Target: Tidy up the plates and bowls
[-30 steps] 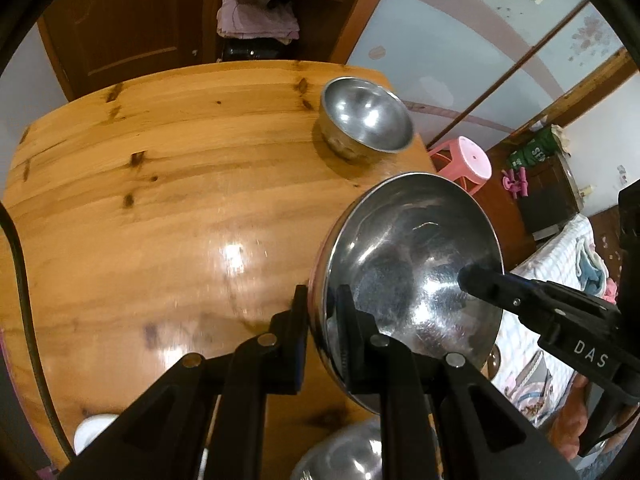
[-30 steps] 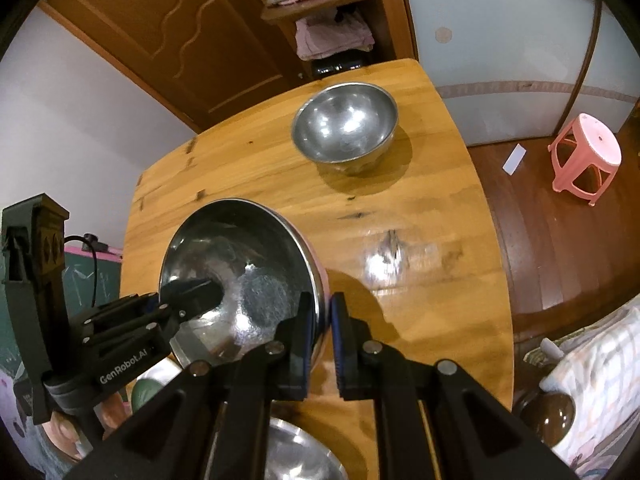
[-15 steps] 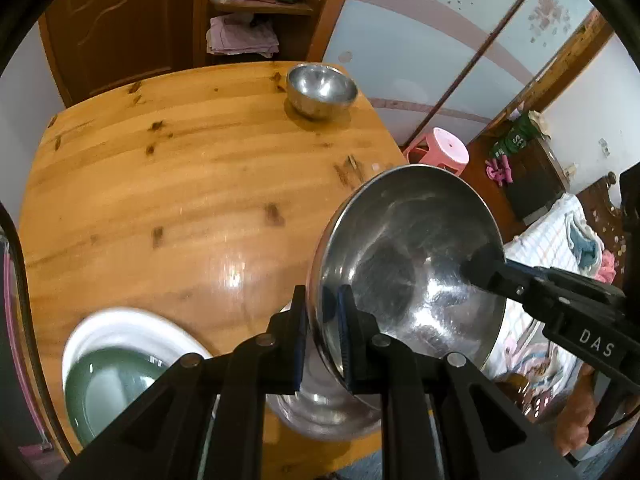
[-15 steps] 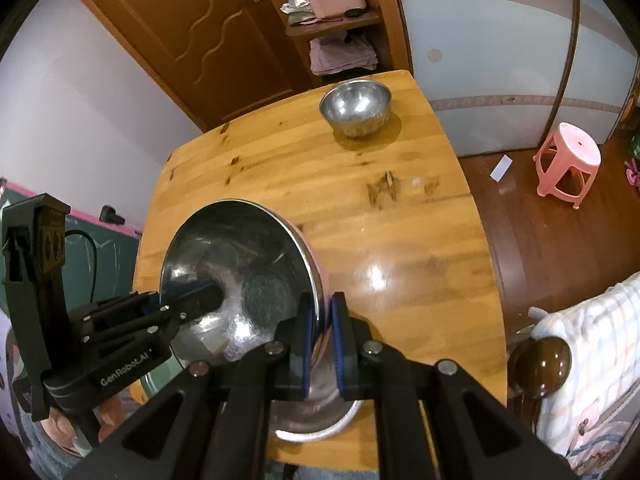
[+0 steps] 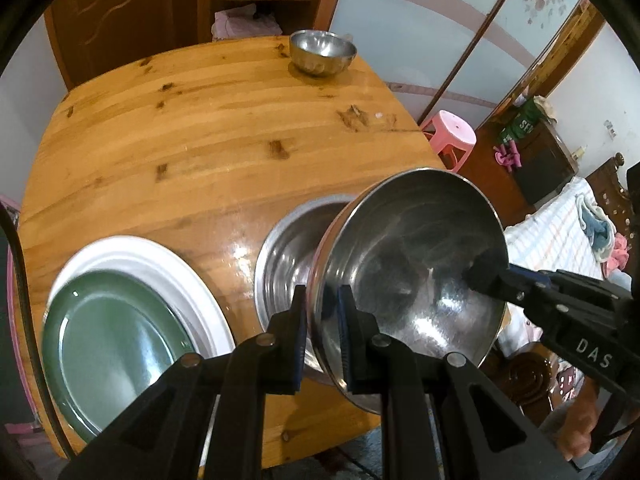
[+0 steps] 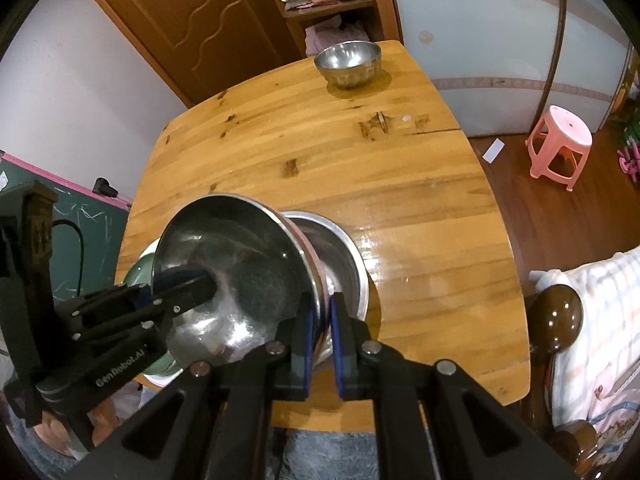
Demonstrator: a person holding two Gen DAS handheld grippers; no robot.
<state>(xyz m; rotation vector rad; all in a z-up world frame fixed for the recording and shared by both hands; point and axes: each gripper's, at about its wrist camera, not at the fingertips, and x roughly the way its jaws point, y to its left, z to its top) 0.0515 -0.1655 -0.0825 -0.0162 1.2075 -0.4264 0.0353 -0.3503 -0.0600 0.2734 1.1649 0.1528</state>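
Above the near edge of the wooden table (image 5: 200, 132), a large steel bowl (image 5: 412, 280) hangs tilted, pinched by both grippers at opposite sides of its rim. The left gripper (image 5: 322, 316) has its jaws drawn narrow on the rim's near-left edge, one pad outside the wall and one inside. The right gripper (image 6: 320, 320) clamps the opposite edge the same way, its jaws nearly together around the thin metal; in the left wrist view its dark finger reaches into the bowl from the right.

Directly beneath and partly behind the held bowl, a second steel bowl (image 5: 288, 248) rests on the table, its mouth open upward; the held one overlaps it but whether the two touch cannot be told. To the left of that bowl lies a white plate (image 5: 168, 264) with a green plate (image 5: 108, 344) stacked on it, both close to the table's near-left edge. At the far end of the table, well apart from the rest, stands a small steel bowl (image 6: 348, 60).

Beyond the table a pink stool (image 6: 560, 136) sits on the wooden floor, and a brown door (image 6: 192, 20) stands beside a shelf (image 6: 328, 4) holding folded cloth and a pink box
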